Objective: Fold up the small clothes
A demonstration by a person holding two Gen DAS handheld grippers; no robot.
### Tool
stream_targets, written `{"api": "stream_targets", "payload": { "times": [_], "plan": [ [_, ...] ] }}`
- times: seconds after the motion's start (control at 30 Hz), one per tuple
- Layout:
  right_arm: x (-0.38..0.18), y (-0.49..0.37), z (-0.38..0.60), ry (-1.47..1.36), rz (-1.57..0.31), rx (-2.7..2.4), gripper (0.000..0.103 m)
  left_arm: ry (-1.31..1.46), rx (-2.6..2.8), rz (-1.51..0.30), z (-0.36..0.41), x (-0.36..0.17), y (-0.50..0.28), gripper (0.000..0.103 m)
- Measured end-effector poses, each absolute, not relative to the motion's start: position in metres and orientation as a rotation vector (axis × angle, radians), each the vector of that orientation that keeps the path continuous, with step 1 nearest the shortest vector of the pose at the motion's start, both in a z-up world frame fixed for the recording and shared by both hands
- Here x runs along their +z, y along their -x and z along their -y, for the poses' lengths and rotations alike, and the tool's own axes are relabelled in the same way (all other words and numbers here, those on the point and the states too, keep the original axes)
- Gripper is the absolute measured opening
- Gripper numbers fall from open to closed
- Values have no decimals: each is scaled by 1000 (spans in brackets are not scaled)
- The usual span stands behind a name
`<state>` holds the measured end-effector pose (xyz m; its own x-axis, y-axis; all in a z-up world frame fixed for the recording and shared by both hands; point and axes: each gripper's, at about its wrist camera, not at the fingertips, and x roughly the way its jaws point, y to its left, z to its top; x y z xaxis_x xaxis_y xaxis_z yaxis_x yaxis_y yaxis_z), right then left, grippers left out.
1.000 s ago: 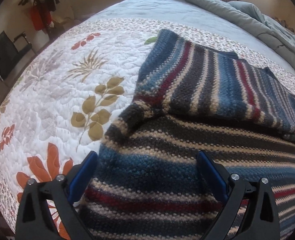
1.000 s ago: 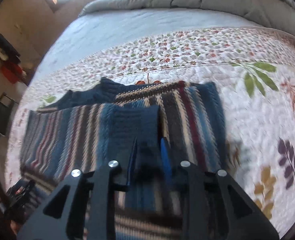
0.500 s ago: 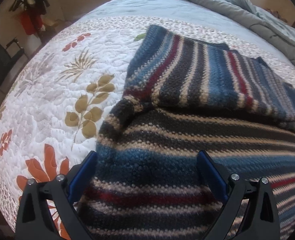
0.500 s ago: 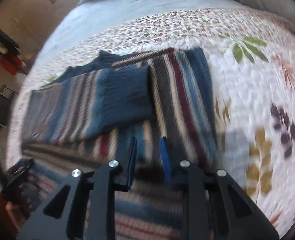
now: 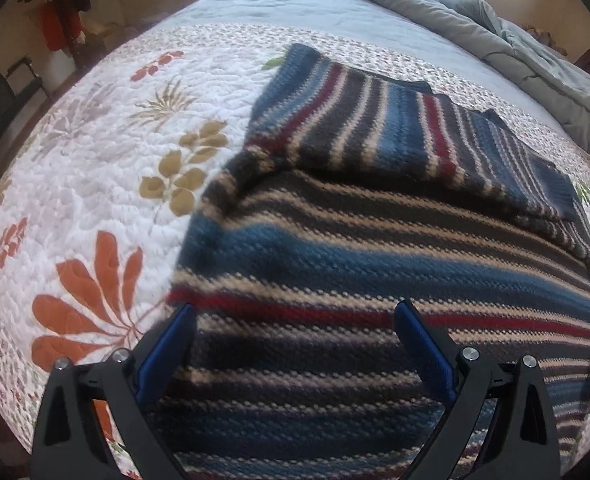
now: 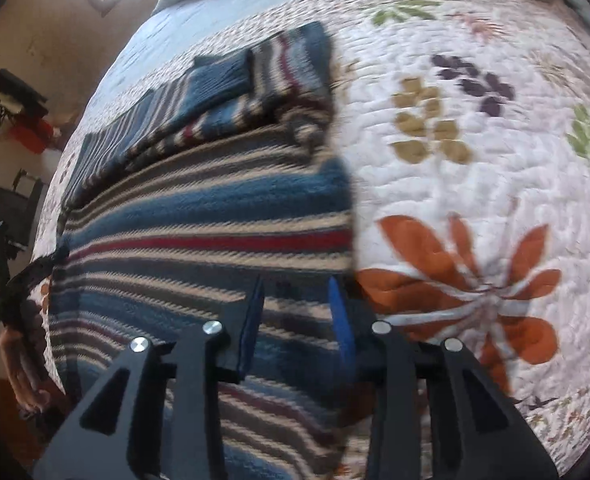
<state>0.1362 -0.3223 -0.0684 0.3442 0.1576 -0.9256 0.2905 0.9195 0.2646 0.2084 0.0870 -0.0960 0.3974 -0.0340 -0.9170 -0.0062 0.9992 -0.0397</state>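
Note:
A striped knit sweater (image 5: pixel 375 248) in blue, grey, cream and red lies flat on the floral quilt (image 5: pixel 95 168), with both sleeves folded across its upper part. My left gripper (image 5: pixel 295 312) hovers wide open over the sweater's lower left side, nothing between its blue pads. In the right wrist view the same sweater (image 6: pixel 199 220) fills the left half. My right gripper (image 6: pixel 297 292) is above its lower right edge, jaws opening, with only the cloth beneath and nothing pinched between them.
A grey duvet (image 5: pixel 515 40) is bunched at the head of the bed. A hand and the other gripper (image 6: pixel 19 292) show at the left rim of the right wrist view. Dark furniture and red items (image 6: pixel 27 132) stand by the wall.
My right gripper has swept down and right from the folded sleeve to the sweater's lower right edge, and its jaws have widened. The left gripper drew back a little, still open.

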Motion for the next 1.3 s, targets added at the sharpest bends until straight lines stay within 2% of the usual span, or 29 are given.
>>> {"api": "stream_targets", "payload": {
  "times": [0.07,0.33,0.43,0.47,0.5,0.63,0.67,0.7,0.8,0.83,0.97,1.13,1.17,1.2,1.23,1.27,1.3],
  "plan": [
    [-69,-136,336,-430,-1224,-120,48,-8,12,-1167,-87,-99,-210,99],
    [-91,-145,337,-568,-1230,69,49,110,-128,-1213,-125,-100,-209,99],
    [-96,-150,331,-540,-1243,69,34,215,-248,-1241,-135,-101,-200,99],
    [-96,-149,331,-535,-1242,67,22,259,-289,-1261,-137,-104,-196,99],
    [-96,-147,331,-540,-1238,70,16,291,-320,-1268,-139,-105,-192,99],
    [-89,-137,336,-571,-1201,76,10,339,-374,-1255,-146,-104,-169,97],
    [-87,-134,338,-555,-1196,67,5,364,-383,-1240,-150,-102,-164,83],
    [-84,-132,340,-533,-1189,50,5,381,-379,-1228,-156,-99,-159,53],
    [-83,-127,348,-533,-1190,12,4,395,-315,-1261,-174,-106,-158,12],
    [-87,-126,350,-534,-1197,3,4,416,-295,-1276,-181,-111,-159,6],
    [-97,-124,353,-550,-1199,-26,4,549,-270,-1277,-209,-121,-160,6],
    [-97,-127,345,-500,-1213,-42,5,446,-249,-1244,-196,-112,-152,10],
    [-93,-127,344,-499,-1208,-24,10,428,-244,-1238,-192,-108,-149,17],
    [-89,-125,343,-510,-1201,-14,20,415,-241,-1236,-187,-105,-146,33],
    [-85,-121,342,-526,-1201,-13,25,411,-255,-1233,-185,-101,-141,45],
    [-82,-116,341,-540,-1203,-1,34,413,-271,-1230,-183,-99,-137,66],
    [-80,-111,340,-546,-1205,7,35,414,-283,-1230,-180,-97,-130,74]
  ]
}}
